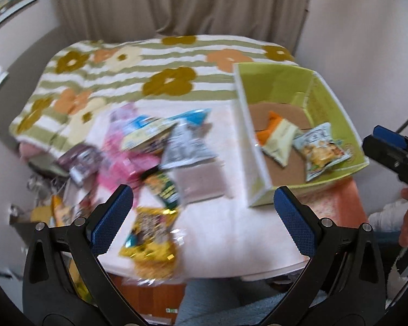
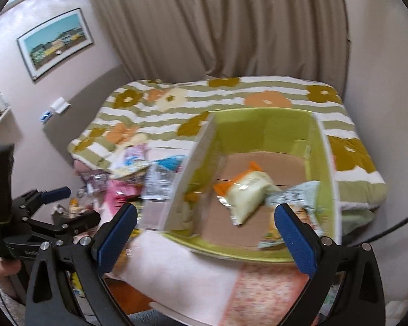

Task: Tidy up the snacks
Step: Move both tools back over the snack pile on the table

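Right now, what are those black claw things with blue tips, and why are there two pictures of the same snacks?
They are two grabbing tools a person holds, one in each hand. Each carries a small camera looking out between its fingers, so you get two pictures. One looks from the left gripper, the other from the right gripper. Both are open and hold nothing. A green box sits on the table with two snack bags inside: a pale bag with orange corners and a chip bag. A pile of snack packets waits beside the box. Behind them lies a flowered blanket.
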A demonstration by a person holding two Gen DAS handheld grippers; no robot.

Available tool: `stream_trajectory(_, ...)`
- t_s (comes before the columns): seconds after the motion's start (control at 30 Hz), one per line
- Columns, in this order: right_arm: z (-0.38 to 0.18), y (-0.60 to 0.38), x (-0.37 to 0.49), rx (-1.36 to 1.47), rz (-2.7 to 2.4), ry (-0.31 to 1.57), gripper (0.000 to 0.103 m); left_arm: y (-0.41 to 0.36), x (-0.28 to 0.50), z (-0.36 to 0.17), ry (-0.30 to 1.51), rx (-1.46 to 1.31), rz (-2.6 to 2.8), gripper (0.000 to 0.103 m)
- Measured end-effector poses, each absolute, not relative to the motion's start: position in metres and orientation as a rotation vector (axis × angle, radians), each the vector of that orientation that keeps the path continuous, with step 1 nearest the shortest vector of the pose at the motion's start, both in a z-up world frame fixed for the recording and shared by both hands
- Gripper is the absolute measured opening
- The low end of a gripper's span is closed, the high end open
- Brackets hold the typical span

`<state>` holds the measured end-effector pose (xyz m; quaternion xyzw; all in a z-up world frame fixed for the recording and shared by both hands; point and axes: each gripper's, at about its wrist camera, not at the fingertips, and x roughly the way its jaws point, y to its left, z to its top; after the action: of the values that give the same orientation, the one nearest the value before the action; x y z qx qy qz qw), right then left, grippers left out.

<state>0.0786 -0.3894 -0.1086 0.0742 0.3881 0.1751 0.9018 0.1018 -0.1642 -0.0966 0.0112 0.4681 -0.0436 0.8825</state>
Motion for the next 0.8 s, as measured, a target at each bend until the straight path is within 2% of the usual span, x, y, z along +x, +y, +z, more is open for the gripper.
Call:
stream_trajectory(0.33,-0.135,-0.296,0.078,0.193,0.460,0.901,0.101,-0.040,0.078,-0.116,0.999,-0.079,0.021,0.103)
stream_trajectory(0.63,-0.186,-0.218,0.089,0.283,0.415,1.058,0.101,0.063,0.089,-0.159,1.129,-0.114,0.009,0.103)
stream_trajectory(0.8,-0.213,-0.185,0.095,0.309,0.360,1.130,0.101,0.096,0.103,-0.187,1.193,-0.101,-0.044,0.103)
